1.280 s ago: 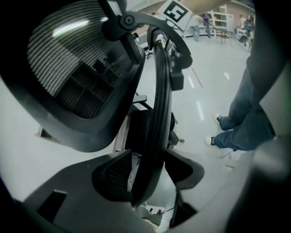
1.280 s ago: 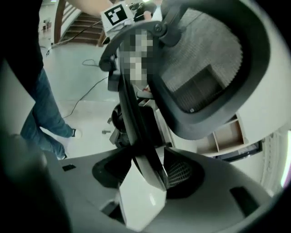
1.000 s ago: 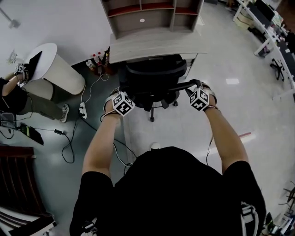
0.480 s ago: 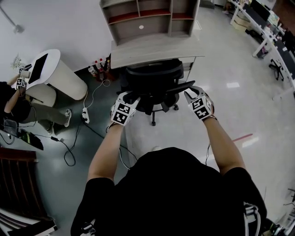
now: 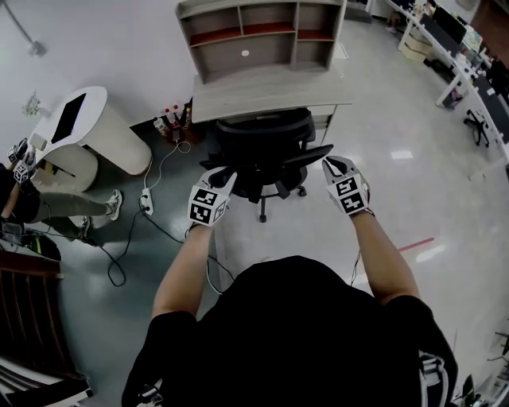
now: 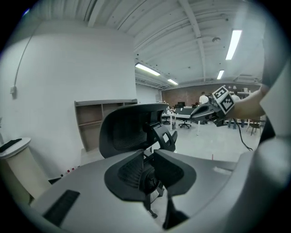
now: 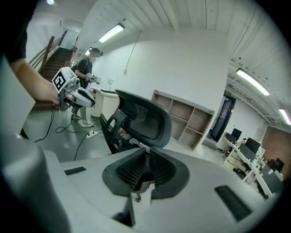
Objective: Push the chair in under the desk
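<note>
**Pale grey wooden tabletop with shelf unit**: lies beyond both jaws.

**Black mesh office chair**: stands just ahead of the jaws, its seat already tucked beneath the tabletop. The push looks complete and only withdrawal remains.

**Left gripper**: jaws a narrow gap apart, holding nothing.

**Right gripper**: jaws practically together, holding nothing.

**Change from the earlier frame:** both grippers have drawn back off the chair, and their jaws have just been closing.

I am in an open office: a desk with shelves and a chair ahead, rows of desks with monitors beyond, strip lights overhead.
</note>
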Motion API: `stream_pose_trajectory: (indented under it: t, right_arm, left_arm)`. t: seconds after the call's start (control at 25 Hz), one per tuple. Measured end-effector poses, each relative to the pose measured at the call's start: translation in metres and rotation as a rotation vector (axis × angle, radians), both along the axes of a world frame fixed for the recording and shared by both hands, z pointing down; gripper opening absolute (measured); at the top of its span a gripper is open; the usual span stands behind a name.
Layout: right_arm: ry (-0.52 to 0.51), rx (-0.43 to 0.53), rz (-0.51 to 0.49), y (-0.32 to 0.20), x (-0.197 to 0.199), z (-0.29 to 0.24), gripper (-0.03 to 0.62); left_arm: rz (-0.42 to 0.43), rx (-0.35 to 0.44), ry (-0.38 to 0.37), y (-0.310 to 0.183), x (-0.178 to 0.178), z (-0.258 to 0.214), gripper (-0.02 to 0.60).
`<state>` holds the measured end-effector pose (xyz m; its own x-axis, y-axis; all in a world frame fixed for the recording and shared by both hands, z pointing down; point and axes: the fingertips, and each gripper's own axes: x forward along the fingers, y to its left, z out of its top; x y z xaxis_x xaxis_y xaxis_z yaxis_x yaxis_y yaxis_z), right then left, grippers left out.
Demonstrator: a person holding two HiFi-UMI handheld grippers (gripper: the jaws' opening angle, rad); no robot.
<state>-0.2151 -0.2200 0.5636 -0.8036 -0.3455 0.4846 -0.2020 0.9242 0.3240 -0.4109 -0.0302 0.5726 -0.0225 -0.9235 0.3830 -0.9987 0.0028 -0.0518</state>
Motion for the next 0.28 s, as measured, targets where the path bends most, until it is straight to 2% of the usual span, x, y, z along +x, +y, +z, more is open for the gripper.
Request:
stream_pose_trajectory:
  t: [0.28]
  right_arm:
    - [-0.080, -0.080, 0.029, 0.000, 0.004, -0.006, 0.006]
  left_arm:
    - [-0.012, 0.064, 0.044, 0.006, 0.012, -0.008, 0.061]
